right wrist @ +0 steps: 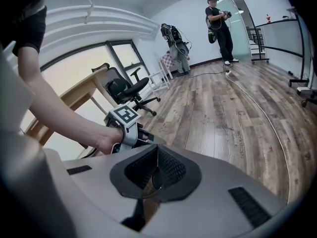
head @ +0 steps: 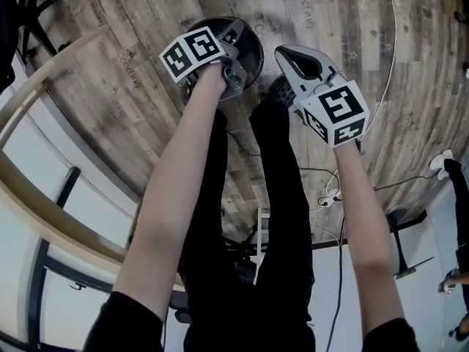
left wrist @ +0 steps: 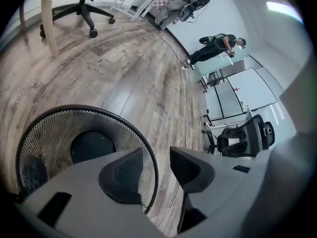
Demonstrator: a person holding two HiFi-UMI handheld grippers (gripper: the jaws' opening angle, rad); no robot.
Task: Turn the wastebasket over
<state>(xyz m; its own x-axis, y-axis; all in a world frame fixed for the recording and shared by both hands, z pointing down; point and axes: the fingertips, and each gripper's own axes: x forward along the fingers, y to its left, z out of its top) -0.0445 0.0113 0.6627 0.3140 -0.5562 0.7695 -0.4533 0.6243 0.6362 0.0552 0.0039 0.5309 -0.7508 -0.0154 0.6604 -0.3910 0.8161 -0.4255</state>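
A wooden floor (head: pixel 132 79) is seen all around. The wastebasket (left wrist: pixel 59 133) is stood on it, mouth up, close in front of the person. The left gripper (left wrist: pixel 156 155) is held over the basket's rim with its jaws apart. The rim is seen between them but is not pinched yet. The right gripper (right wrist: pixel 156 165) is kept beside it, jaws pressed together on nothing. The rim should be slid deep between the pads before it is squeezed, so the basket is not dropped when tipped.
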